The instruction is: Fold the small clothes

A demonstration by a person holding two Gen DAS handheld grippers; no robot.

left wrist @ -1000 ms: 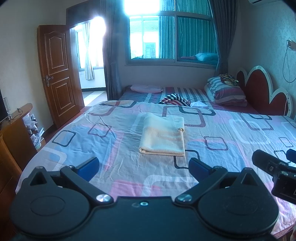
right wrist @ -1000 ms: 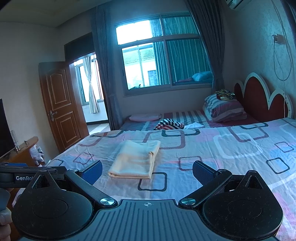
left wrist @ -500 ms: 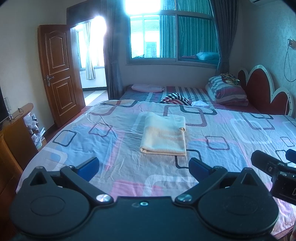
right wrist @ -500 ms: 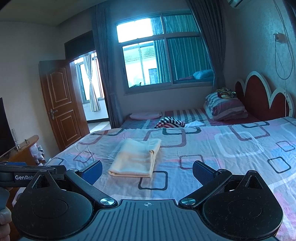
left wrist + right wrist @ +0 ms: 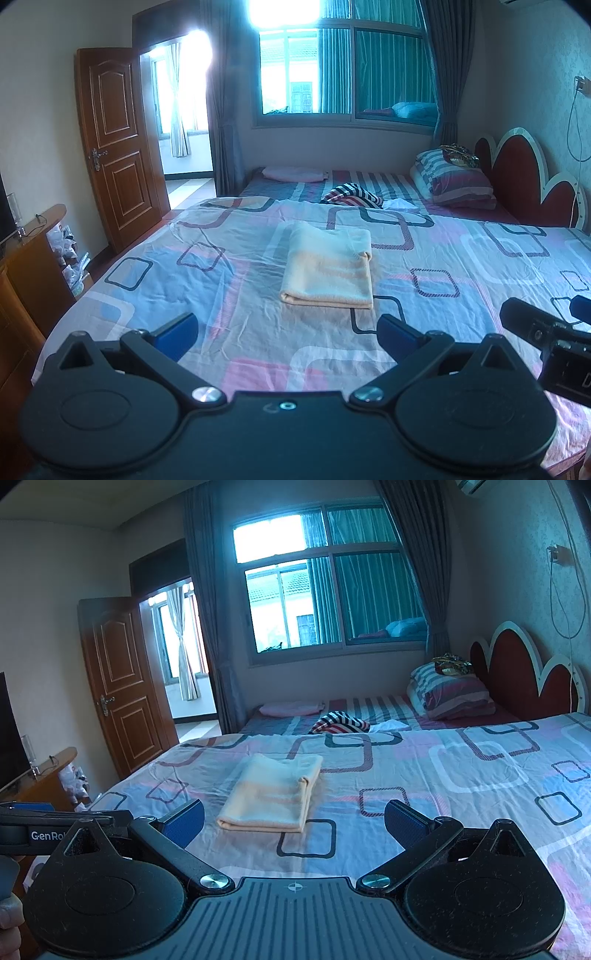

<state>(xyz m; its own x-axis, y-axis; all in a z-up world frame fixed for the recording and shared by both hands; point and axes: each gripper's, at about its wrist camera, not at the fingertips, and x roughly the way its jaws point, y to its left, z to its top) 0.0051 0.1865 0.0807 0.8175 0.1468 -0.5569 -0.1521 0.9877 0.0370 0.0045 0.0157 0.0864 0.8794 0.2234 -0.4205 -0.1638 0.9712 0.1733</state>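
A pale yellow garment lies folded into a neat rectangle on the patterned bedsheet; the right wrist view shows the same folded garment left of centre. My left gripper hangs open above the near part of the bed, short of the garment and holding nothing. Equally open and empty, my right gripper sits back from the garment. The right gripper's body shows at the right edge of the left wrist view. The left gripper's body shows at the left edge of the right wrist view.
A striped garment and a small white cloth lie at the far edge of the bed. Striped pillows rest by the red headboard. A wooden cabinet stands left, beside an open door.
Both grippers have eased back and risen very slightly, so the folded garment sits a touch lower in the views. Nothing on the bed has moved.
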